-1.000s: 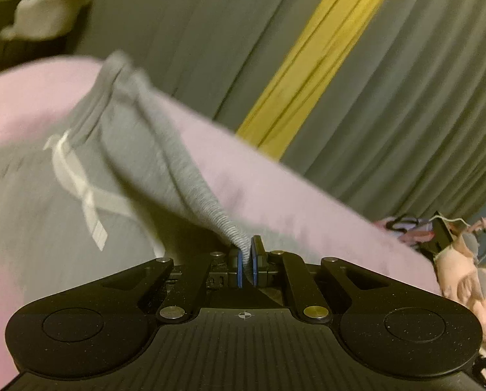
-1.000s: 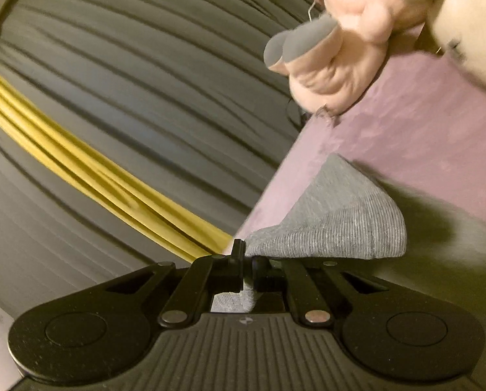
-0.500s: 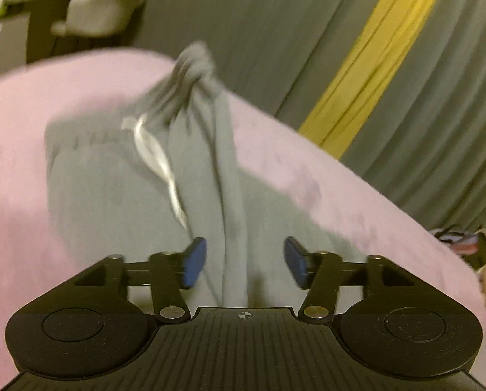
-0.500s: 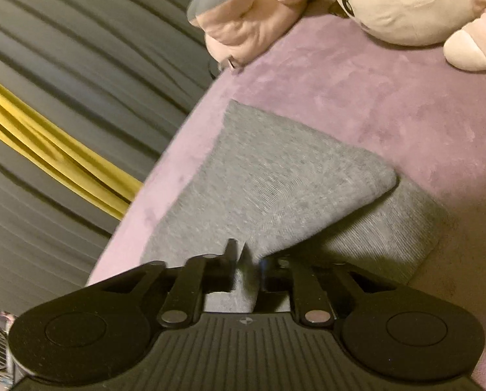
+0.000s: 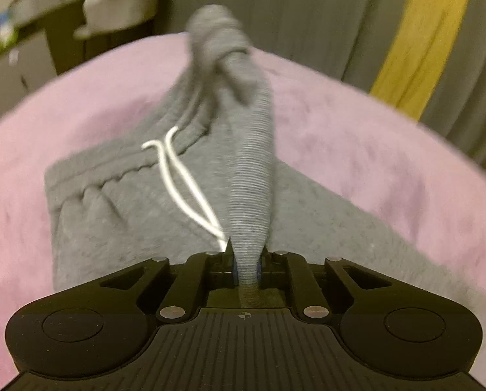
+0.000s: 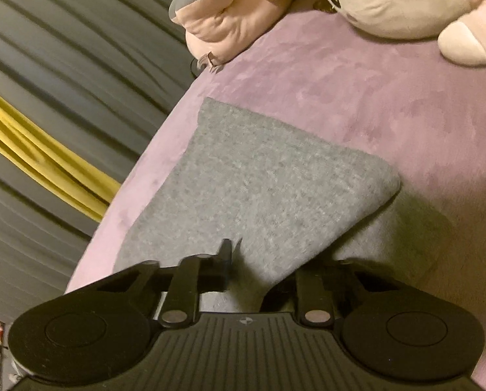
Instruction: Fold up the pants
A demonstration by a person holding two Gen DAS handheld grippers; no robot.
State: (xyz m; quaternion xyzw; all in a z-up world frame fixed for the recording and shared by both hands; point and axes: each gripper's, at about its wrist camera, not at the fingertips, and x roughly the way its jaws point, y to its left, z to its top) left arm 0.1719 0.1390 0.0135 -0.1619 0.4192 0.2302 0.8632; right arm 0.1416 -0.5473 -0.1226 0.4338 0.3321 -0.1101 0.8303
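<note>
**Grey pants pinched at both ends on the pink bed**

The pants point(image 5: 138, 228) are grey knit fleece with a gathered waistband and a white drawcord point(image 5: 181, 176). They lie on a bed point(image 5: 373, 163) covered in soft pink plush. The left gripper point(image 5: 245, 262) is pressed together on a ribbed cuff point(image 5: 251, 176), which stretches as a taut tapered band toward a blurred bunched end. The right gripper point(image 6: 243, 260) pinches a fold of the pants point(image 6: 259, 179); its left finger shows, while cloth hides the right one. The folded layer forms a flat wedge with a rounded corner.

The wedge's far corner lies near the bed edge, beside pleated grey curtains point(image 6: 64, 65) with a yellow stripe point(image 6: 47, 166). Bare plush lies to the right. Plush toys point(image 6: 389, 0) rest at the far end, well apart from the pants.
</note>
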